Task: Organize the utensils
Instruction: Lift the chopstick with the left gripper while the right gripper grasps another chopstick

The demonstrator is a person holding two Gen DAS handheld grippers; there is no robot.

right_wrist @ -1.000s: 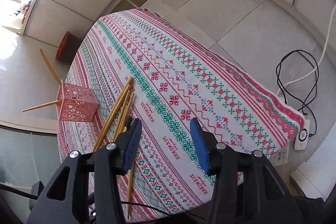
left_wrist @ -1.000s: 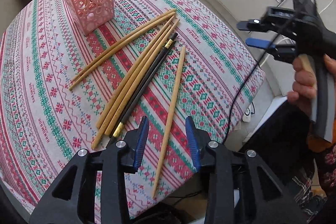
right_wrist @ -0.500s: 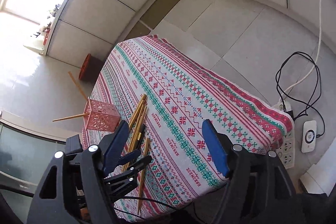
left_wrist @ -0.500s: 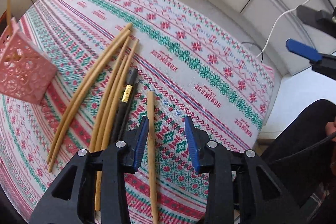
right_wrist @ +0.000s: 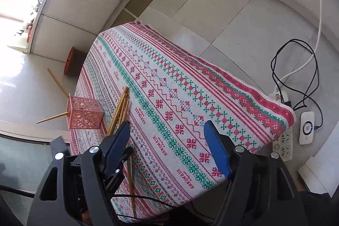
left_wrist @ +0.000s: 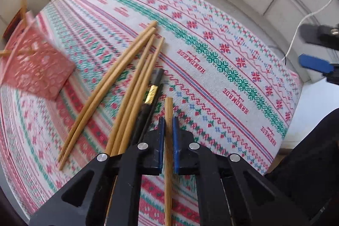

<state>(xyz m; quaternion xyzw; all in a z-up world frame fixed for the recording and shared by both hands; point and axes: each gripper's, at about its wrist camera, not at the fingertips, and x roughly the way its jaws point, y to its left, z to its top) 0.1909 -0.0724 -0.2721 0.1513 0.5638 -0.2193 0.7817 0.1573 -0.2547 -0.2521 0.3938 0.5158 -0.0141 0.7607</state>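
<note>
Chopstick (left_wrist: 168, 120): lone bamboo stick lying on the patterned tablecloth (left_wrist: 233, 69), just right of the loose bundle (left_wrist: 131, 86).
Left gripper (left_wrist: 168, 135): blue pads pinched on that chopstick.
Right gripper (right_wrist: 167, 149): fingers wide, nothing between them.
Pink holder (right_wrist: 84, 112): upright, apparently holding two sticks; blurred.

A white woven tablecloth (left_wrist: 211, 52) carries red snowflake motifs, green bands and blue zigzags. Pale tan wooden chopsticks (left_wrist: 118, 77) lie beside a black pair with a gold band (left_wrist: 151, 94). The blurred pink perforated basket (left_wrist: 36, 69) seems floral-patterned.
</note>
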